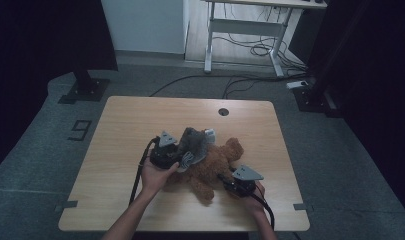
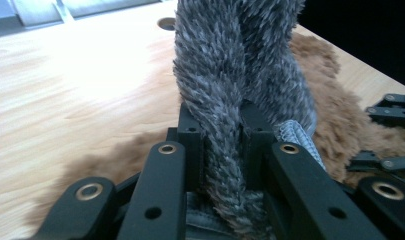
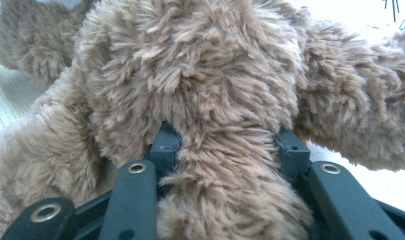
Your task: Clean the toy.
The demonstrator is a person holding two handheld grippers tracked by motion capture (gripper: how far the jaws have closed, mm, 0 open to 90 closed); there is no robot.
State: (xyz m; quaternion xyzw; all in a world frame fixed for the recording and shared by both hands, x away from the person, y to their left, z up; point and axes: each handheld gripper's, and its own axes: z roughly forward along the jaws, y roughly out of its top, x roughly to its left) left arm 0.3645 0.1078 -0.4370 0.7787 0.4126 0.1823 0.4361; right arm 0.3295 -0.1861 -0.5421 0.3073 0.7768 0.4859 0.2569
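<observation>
Grey fuzzy cloth (image 2: 230, 90) is pinched tight in my left gripper (image 2: 221, 145), my right gripper (image 3: 225, 145) squeezes the brown teddy bear (image 1: 212, 162) lying right in front of it, so the cloth is only partly on the bear.

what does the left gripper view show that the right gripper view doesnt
Left gripper view: the left tongs clamped on a fold of grey furry fabric, a ribbed cuff, the wooden table with its cable hole, and the other tongs at the right edge. Right gripper view: the right tongs closed around a limb of the brown teddy bear. Both share the bear's brown fur.
</observation>
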